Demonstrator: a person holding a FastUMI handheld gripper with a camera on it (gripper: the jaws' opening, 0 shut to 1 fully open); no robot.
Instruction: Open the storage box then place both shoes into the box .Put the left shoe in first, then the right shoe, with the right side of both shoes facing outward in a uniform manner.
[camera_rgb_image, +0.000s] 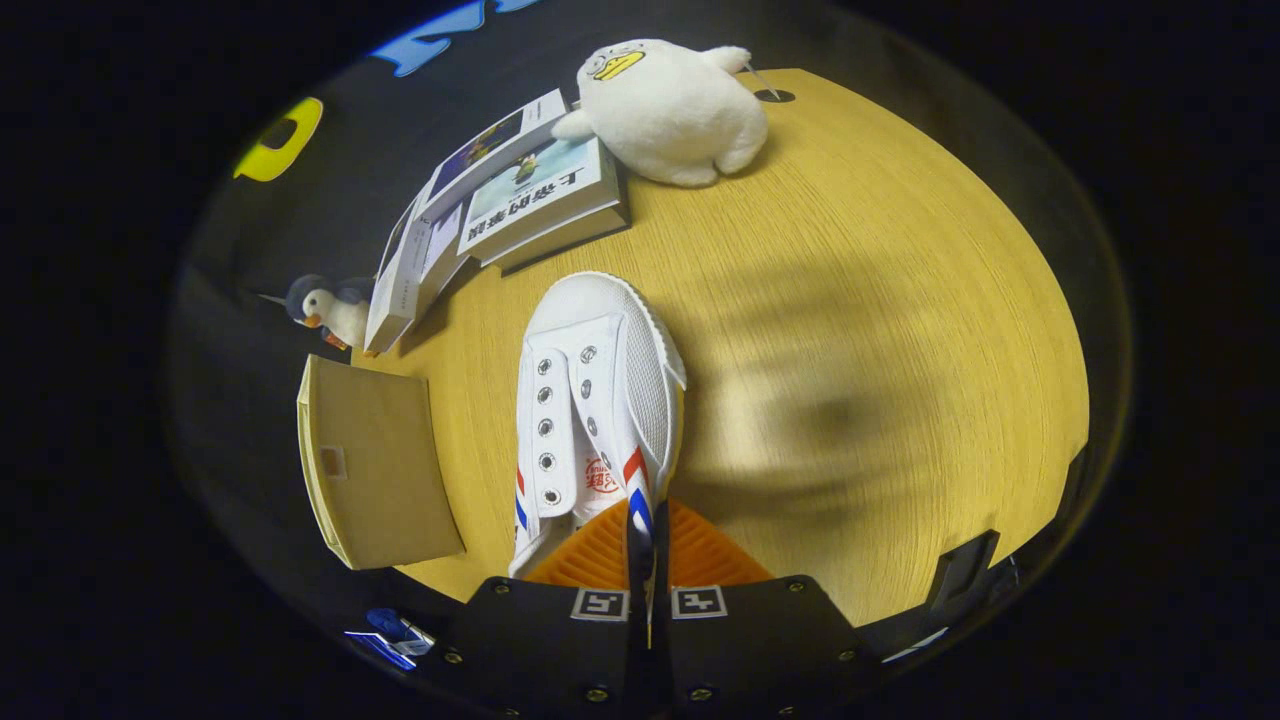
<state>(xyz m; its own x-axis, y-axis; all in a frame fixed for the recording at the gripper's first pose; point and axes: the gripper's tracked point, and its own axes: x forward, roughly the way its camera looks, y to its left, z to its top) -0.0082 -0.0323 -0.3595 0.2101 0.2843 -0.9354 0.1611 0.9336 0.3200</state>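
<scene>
- The penguin toy (325, 310) stands at the table's far left edge, beside the books; it is soft and no part of the job.
- The box (375, 460), tan and flat-topped, sits at the table's left edge, just left of the shoe. It bears a small pale sticker whose print is too small to read. Whether its lid is open I cannot tell.
- The books (505, 205) lie stacked and fanned beyond the box and shoe. The nearest cover carries large Chinese characters, seen upside down and not surely readable.
- The shoe (595, 400) is a white canvas sneaker without laces, toe pointing away, with red and blue stripes at the side and a small red stamp on the tongue, too fine to read. I judge it light, with soft, yielding canvas and a stiffer rubber sole.
- The gripper (647, 585) is narrowed, both fingers pinching the shoe's collar, so the thin canvas may fold or let the shoe swing; a hold nearer the heel would be steadier.
- The white duck toy (665, 110) rests beyond the books.
- The wooden table (900, 300) lies bare on the right.
</scene>
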